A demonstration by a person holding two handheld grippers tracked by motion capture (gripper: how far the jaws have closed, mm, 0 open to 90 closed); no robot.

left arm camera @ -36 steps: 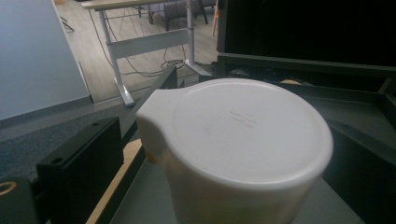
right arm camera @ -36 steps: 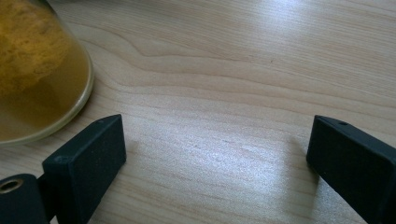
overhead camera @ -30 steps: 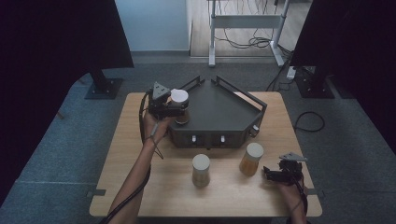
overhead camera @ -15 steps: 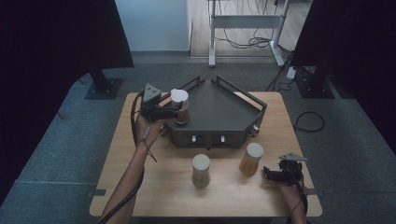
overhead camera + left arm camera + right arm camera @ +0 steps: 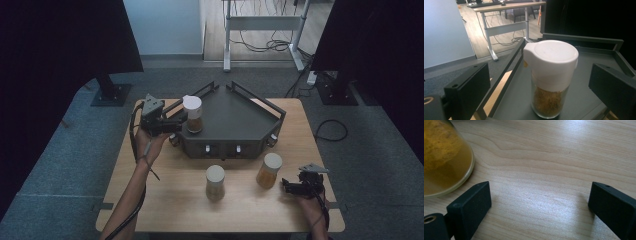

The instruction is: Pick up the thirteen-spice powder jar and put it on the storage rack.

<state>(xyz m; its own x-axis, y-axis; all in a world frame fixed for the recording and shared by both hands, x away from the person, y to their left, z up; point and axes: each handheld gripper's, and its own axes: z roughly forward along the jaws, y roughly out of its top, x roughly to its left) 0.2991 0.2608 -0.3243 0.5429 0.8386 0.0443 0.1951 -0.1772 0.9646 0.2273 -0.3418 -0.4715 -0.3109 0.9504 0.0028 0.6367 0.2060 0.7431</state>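
A grey carpeted floor with dark partitions and a desk frame behind surrounds a pale wooden table. On its far half sits a dark, angular tray with raised rails and small knobs along its front wall.

At the tray's left corner stands a spice jar with a white flip-top lid and brownish granules, upright on the tray floor close to the rail. The left gripper sits level with it, jaws spread wide on either side of the glass and touching neither side.

The risk, as I judge it, lies in any sideways drift of the hand: one pad could clip the tall, narrow jar and tip it against the rail just beside it, which also crowds the jaw on that side.

Nearer the person, two more jars stand well apart from the tray: a pale jar and a yellow-filled jar. The right gripper rests on the table just beside the yellow one, jaws parted and empty, clear of the left hand's work.
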